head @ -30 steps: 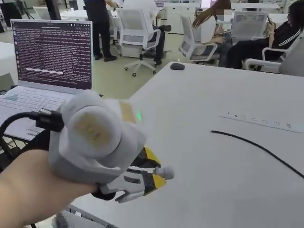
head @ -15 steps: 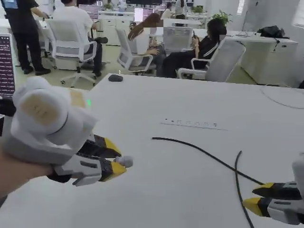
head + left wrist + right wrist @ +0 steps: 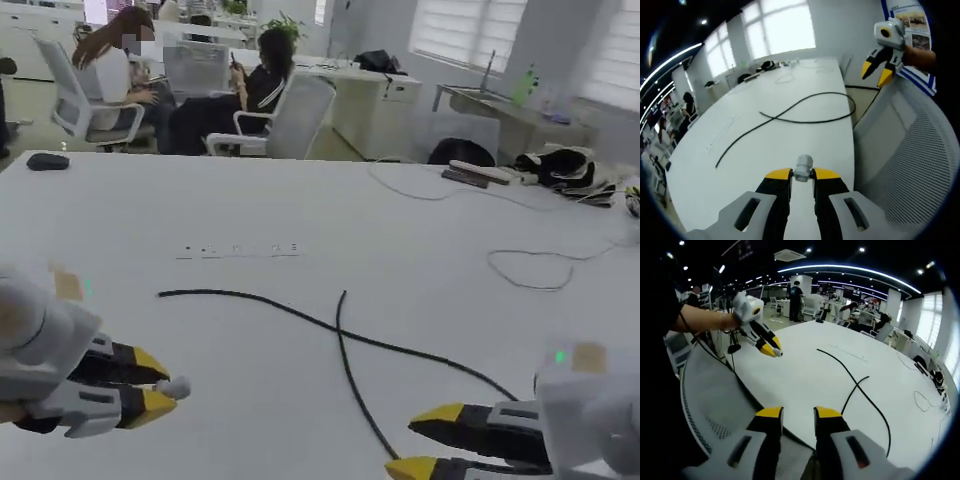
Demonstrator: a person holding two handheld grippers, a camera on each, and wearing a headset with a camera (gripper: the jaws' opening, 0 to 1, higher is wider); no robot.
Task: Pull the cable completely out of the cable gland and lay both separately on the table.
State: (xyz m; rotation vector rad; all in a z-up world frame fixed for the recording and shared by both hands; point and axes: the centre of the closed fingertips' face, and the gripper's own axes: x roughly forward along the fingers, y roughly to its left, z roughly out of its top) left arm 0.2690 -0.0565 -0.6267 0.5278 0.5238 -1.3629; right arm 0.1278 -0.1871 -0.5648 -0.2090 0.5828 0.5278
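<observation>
A black cable point(image 3: 300, 316) lies loose on the white table point(image 3: 420, 250), crossing over itself near the middle; it also shows as cable point(image 3: 805, 107) and cable point(image 3: 855, 385). My left gripper point(image 3: 158, 386) hovers at the lower left, above the table's near edge, shut on a small grey cable gland point(image 3: 176, 387). The gland point(image 3: 803, 167) sticks up between the yellow tips of the left gripper point(image 3: 802, 175), apart from the cable. My right gripper point(image 3: 418, 442) hangs at the lower right, near the cable's long run. The right gripper point(image 3: 792, 416) is open, nothing between its jaws.
A pale strip point(image 3: 240, 249) lies flat beyond the cable. A black mouse point(image 3: 47, 161) sits at the far left, a thin grey wire loop point(image 3: 540, 265) at the right, cluttered items point(image 3: 560, 168) behind it. A white mesh chair point(image 3: 910, 150) stands beside the table's near edge. People sit beyond.
The head camera has swung right, past the laptop. My right gripper has come into view at the lower right. The left gripper still holds the gland.
</observation>
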